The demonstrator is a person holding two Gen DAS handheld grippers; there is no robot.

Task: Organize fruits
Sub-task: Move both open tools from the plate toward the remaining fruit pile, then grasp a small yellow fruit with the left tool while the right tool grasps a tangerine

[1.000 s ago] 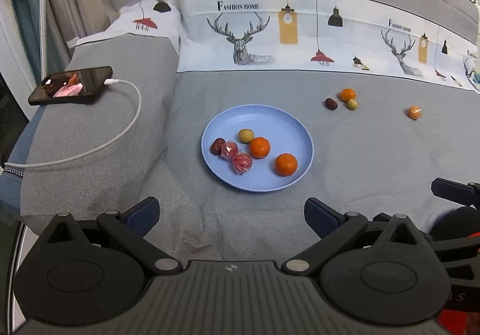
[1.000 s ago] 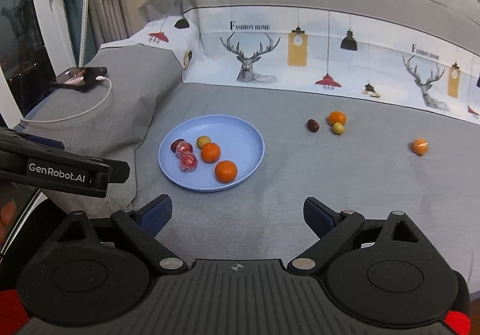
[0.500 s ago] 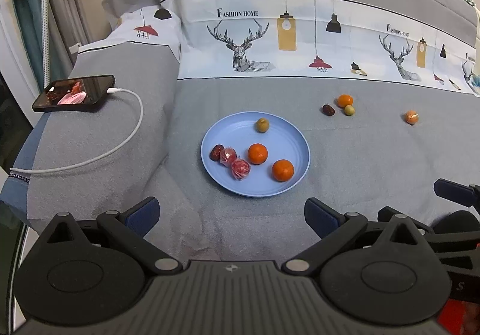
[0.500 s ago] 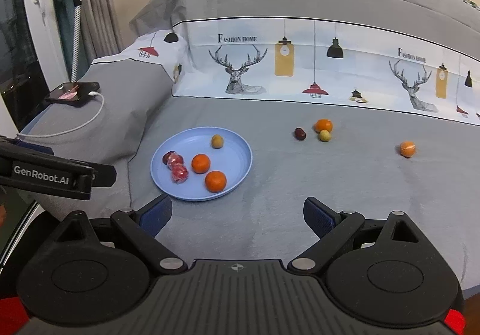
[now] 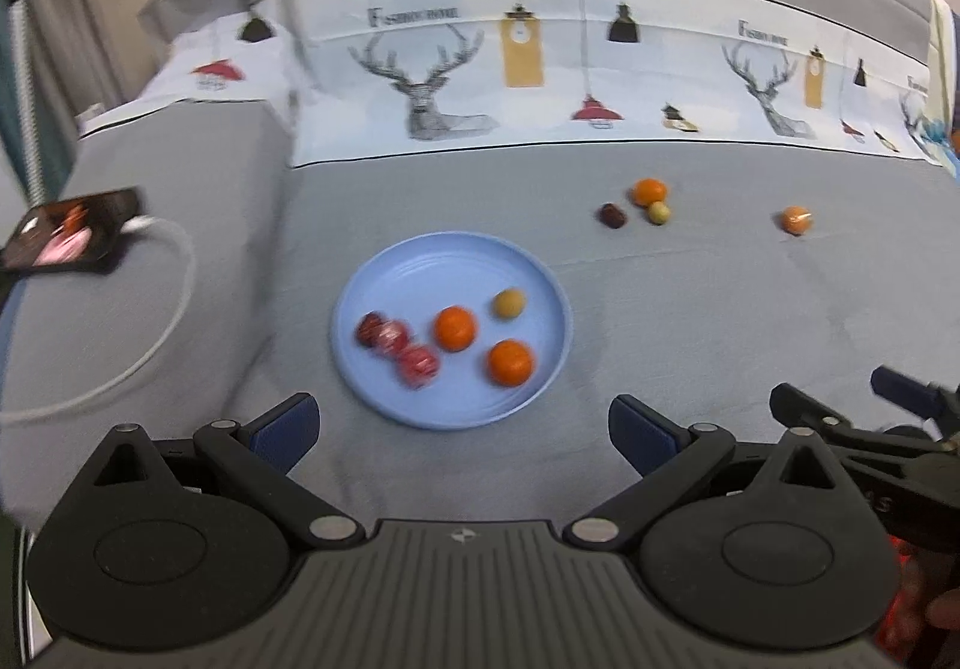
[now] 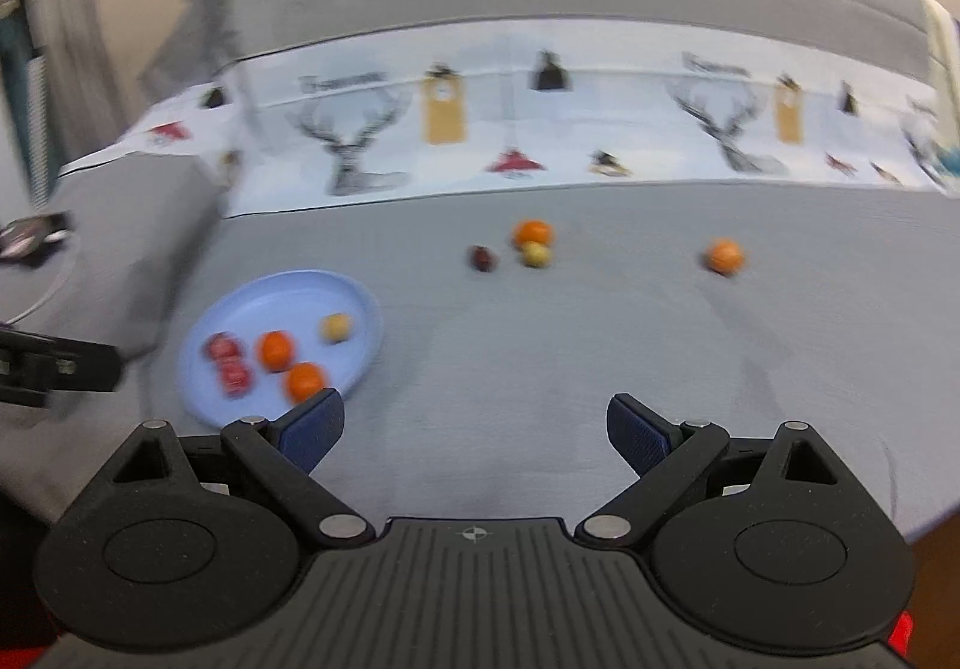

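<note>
Both hand-held grippers gape empty; a phone (image 5: 72, 237) lies left of the plate (image 5: 414, 261), loose fruits (image 5: 648, 192) beyond.

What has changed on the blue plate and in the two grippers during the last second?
The small yellow-green fruit rolled from beside the red fruits to the plate's far edge, then to the right part of the blue plate. Nothing was gripped or released: left gripper and right gripper keep their jaws open and empty. The two oranges and the loose fruits stayed.

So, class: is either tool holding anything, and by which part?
Nothing is held. The left tool and right tool are both open and empty above the grey bedspread.
</note>
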